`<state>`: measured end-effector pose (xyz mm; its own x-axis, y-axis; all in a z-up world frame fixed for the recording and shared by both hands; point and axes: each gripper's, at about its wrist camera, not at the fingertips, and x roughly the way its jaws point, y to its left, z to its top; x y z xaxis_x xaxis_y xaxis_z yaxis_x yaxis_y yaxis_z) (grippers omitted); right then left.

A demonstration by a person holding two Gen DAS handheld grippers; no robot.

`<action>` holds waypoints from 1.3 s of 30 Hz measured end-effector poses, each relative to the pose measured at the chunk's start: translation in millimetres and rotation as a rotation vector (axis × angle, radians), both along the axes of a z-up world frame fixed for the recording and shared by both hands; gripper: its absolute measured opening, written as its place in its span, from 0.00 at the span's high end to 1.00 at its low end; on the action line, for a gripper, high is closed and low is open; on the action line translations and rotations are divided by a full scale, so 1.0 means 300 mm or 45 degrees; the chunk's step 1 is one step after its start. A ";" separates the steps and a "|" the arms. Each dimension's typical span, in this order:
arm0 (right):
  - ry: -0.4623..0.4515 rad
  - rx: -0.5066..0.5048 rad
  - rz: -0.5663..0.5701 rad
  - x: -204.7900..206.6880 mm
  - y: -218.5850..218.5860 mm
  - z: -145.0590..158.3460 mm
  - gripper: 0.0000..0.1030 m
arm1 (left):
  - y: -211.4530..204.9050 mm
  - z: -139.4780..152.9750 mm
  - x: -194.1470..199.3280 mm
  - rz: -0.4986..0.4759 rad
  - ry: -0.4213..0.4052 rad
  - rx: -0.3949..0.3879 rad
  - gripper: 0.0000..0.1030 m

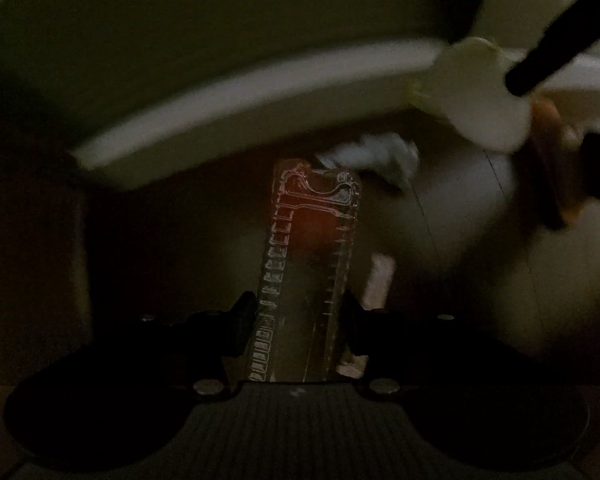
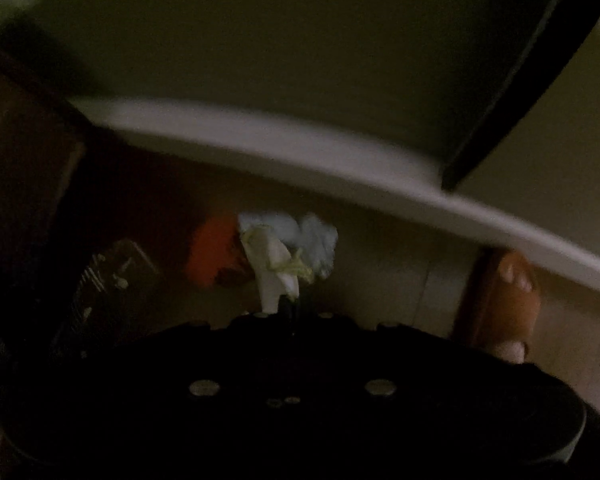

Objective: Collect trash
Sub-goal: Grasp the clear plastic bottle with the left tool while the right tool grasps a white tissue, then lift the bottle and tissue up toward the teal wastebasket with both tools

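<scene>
**Spotter:** What have you got in each hand right now?

**Me:** My left gripper [image 1: 300, 320] is partly open, its jaws pressed on a clear plastic tray [image 1: 308, 264], the long moulded kind, sticking straight out ahead. My right gripper [image 2: 288, 312] is pinched fully closed on a scrap of white wrapper [image 2: 274, 264] with a yellowish edge.

**Spotter:** And what's left on the floor?

**Me:** A crumpled tissue [image 2: 312, 240] and something orange [image 2: 212, 256] lie below, near the white baseboard [image 2: 300, 148]. It's dark and blurry, so I can't say what the orange thing is. There's a foot in a brown slipper [image 2: 500, 292] off to the right.

**Spotter:** Any bin in sight?

**Me:** None I can see. I reckon both loads want carrying off first. The tray is stiff but slick, so I'd keep it level and not swing it; the wrapper is flimsy, so I'd keep the pinch tight.
</scene>
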<state>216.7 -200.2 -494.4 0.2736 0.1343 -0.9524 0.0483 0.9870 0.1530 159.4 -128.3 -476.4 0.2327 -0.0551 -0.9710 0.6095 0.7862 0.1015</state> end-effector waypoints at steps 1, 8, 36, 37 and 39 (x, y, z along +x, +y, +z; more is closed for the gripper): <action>-0.041 0.002 0.019 -0.005 0.008 0.055 1.00 | 0.016 0.058 0.016 0.015 -0.037 -0.001 0.58; -0.315 0.030 0.172 -0.073 0.076 0.402 1.00 | 0.108 0.459 0.019 0.170 -0.308 -0.053 0.58; -1.276 0.038 0.608 -0.314 0.536 1.577 1.00 | 0.414 1.714 -0.182 0.583 -0.980 -0.262 0.58; -1.298 0.047 0.622 -0.311 0.568 1.606 1.00 | 0.432 1.753 -0.183 0.594 -0.995 -0.263 0.58; -1.332 0.059 0.644 -0.305 0.641 1.654 1.00 | 0.470 1.830 -0.182 0.623 -1.033 -0.264 0.58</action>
